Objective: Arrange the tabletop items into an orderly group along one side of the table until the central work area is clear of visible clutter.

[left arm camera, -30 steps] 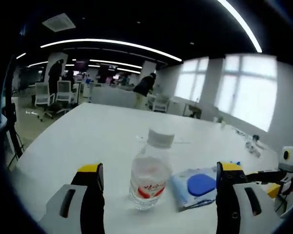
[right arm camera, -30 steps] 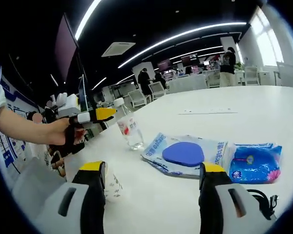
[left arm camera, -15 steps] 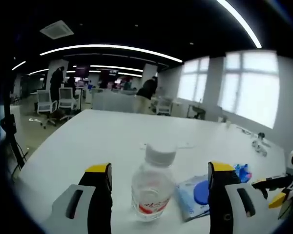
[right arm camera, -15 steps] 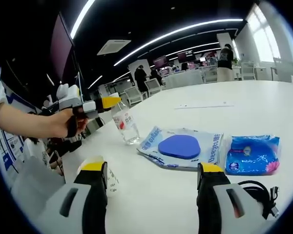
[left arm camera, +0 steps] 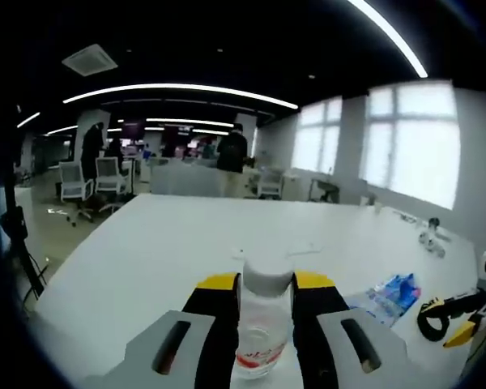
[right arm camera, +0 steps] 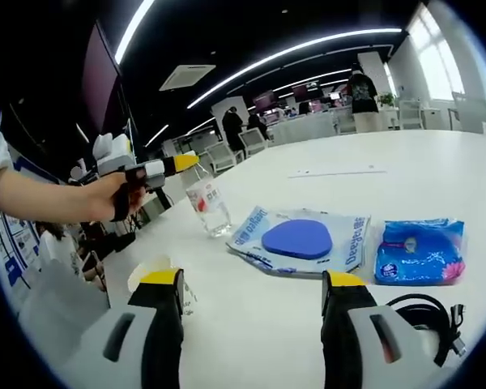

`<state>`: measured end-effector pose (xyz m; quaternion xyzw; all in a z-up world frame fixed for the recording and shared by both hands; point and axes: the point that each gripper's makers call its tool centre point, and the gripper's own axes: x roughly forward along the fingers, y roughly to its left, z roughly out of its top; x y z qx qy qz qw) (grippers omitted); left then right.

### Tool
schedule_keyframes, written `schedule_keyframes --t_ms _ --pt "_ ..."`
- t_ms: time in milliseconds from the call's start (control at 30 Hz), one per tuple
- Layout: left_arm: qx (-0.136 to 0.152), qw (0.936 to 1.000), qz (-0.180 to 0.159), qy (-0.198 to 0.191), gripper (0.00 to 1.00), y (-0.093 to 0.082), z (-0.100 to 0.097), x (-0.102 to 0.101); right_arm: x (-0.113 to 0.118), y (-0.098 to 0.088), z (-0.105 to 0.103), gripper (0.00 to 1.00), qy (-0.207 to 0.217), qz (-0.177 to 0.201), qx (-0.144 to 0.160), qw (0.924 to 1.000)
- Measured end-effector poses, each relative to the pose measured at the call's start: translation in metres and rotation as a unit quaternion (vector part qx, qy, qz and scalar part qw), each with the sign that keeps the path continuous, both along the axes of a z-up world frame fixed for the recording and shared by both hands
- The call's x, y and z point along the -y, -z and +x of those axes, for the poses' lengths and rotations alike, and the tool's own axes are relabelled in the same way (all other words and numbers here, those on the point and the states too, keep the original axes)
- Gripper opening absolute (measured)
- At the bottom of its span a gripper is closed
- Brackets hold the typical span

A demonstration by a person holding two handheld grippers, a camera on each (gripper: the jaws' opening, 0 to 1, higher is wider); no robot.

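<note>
While the left hand-held gripper point(left arm camera: 266, 296) clamps a clear plastic bottle point(left arm camera: 261, 320) just below its white cap, the bottle stands on the smooth white desk point(left arm camera: 170, 243). It looks light, thin-walled and slippery, so mid-body suits. The right hand-held gripper point(right arm camera: 247, 284) is spread wide, empty, above soft crinkly packets point(right arm camera: 300, 241).

Left claw point(left arm camera: 266, 292) clamped, right claw point(right arm camera: 247, 284) agape

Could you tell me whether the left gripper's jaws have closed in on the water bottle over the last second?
Yes. The left gripper has shut on the water bottle; the bottle stands as before on the table, beside the wipes pack.
</note>
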<state>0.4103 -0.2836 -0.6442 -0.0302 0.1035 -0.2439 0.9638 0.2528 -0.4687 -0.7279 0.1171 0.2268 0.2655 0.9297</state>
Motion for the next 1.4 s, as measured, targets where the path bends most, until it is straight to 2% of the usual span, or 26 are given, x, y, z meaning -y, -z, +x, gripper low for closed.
schedule_keyframes --t_ms 133,267,600,1000,1400 --pt "-0.002 1.0 0.003 0.007 0.17 0.0 0.0 0.001 0.003 0.002 0.001 0.63 0.008 0.008 -0.003 0.9999" --pt "-0.007 0.9995 0.019 0.025 0.17 -0.001 0.0 0.001 0.003 0.002 0.001 0.63 -0.002 -0.005 0.002 1.0" --pt "0.002 0.9995 0.021 0.022 0.17 -0.011 0.004 -0.013 0.001 0.005 -0.001 0.63 -0.005 -0.005 -0.001 1.0" --pt "-0.01 0.9992 0.026 0.028 0.17 -0.001 0.006 -0.019 -0.007 0.005 -0.002 0.64 -0.019 -0.009 0.001 0.9998" --pt "-0.012 0.9995 -0.009 0.029 0.18 0.0 0.007 -0.023 -0.016 0.003 -0.005 0.65 -0.036 -0.006 0.006 0.9993"
